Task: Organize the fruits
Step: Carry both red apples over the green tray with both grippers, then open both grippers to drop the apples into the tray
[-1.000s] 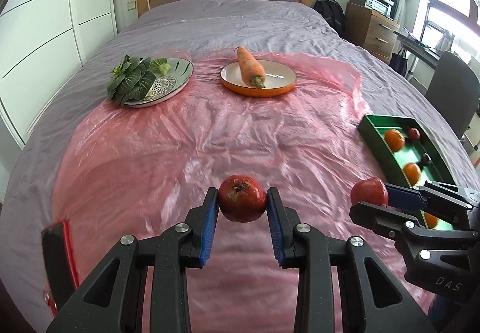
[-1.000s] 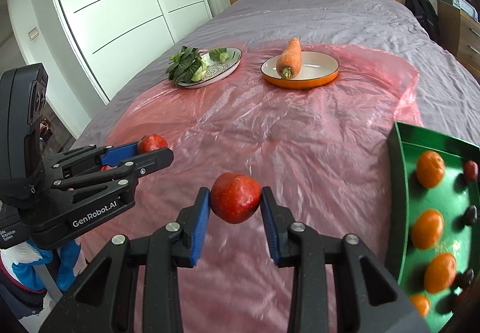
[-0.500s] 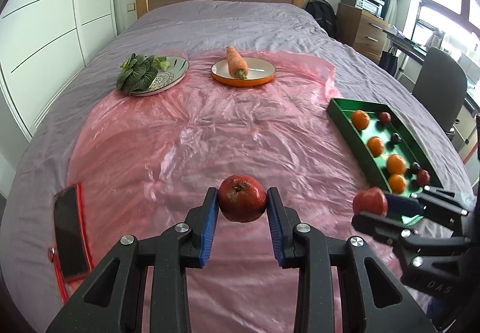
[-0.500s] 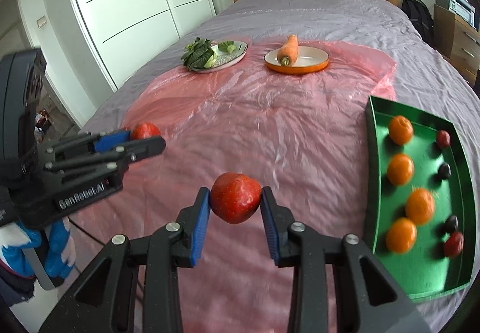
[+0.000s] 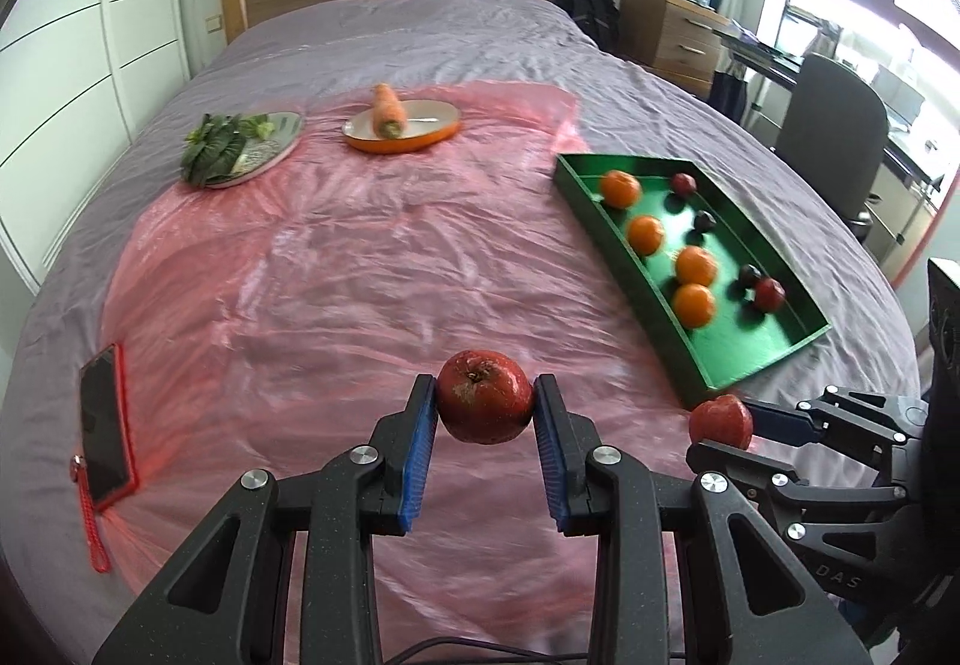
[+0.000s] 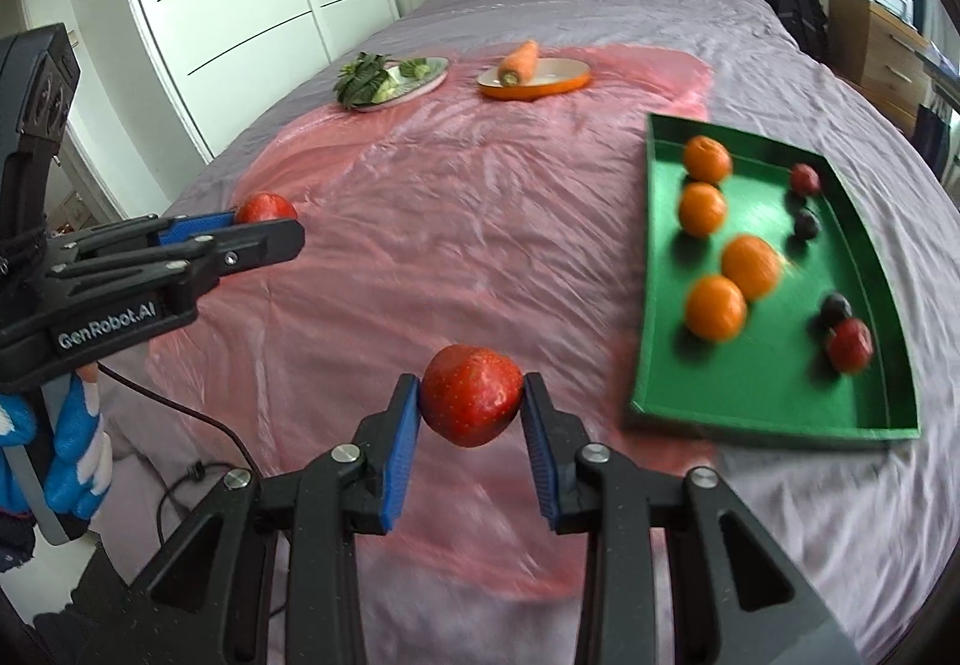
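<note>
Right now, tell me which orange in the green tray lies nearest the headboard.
The orange in the tray's far corner, beside the pink sheet; the other three lie closer to the fingers.

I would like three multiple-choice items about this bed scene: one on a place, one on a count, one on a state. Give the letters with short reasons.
1. Where does the carrot lie?
A. in the green tray
B. on the orange dish
C. on the phone

2. How many oranges are in the green tray?
A. two
B. four
C. six

3. In what state is the left claw?
A. closed on a red fruit
B. open and empty
C. closed on the carrot

Answers:
1 B: the carrot rests across the orange dish, beside the plate of leafy greens.
2 B: four oranges show in a row, next to smaller dark and red fruits.
3 A: the blue pads press both sides of the red fruit; the right claw holds another red fruit likewise.
</note>
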`<state>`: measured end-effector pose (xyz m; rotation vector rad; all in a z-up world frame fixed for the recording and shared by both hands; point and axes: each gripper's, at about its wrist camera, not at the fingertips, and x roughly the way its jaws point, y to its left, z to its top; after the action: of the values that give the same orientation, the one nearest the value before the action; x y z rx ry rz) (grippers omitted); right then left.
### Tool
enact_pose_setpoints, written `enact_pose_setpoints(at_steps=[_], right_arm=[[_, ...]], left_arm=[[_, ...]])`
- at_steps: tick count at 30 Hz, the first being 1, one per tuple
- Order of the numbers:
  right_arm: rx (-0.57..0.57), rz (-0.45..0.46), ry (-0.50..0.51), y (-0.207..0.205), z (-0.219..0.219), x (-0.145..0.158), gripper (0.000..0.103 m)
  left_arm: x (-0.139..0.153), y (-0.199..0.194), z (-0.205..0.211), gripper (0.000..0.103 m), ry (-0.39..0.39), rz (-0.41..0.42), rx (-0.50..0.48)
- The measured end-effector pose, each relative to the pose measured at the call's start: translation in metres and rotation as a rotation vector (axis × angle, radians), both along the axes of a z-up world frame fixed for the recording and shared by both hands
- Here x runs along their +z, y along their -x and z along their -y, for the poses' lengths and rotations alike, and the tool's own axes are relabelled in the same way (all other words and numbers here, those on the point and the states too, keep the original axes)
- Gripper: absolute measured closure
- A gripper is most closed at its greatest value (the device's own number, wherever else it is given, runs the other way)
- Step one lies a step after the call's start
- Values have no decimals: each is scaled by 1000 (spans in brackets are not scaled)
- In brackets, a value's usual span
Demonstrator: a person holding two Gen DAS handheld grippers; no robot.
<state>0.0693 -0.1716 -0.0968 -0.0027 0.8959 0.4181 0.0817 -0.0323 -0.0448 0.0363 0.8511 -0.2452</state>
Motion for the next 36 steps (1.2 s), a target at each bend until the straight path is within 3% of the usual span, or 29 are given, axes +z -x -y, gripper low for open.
enact_pose_setpoints(at_steps=[7, 12, 22, 29, 36], right_arm=[[-82, 10, -15, 11, 58, -2, 49], [-142, 32, -10, -4, 104, 3, 49], [-226, 75, -17, -72, 173, 6, 49], [-229, 51, -5, -134, 190, -14, 49], [-224, -25, 26, -165, 194, -43, 48]], left_arm=[[6, 1, 52, 75, -4, -6, -71], [10, -14, 99, 75, 5, -15, -139], [9, -103, 185, 75, -14, -37, -217], [-22, -174, 226, 75, -66, -82, -228], [-61, -207, 238, 75, -88, -158, -212]])
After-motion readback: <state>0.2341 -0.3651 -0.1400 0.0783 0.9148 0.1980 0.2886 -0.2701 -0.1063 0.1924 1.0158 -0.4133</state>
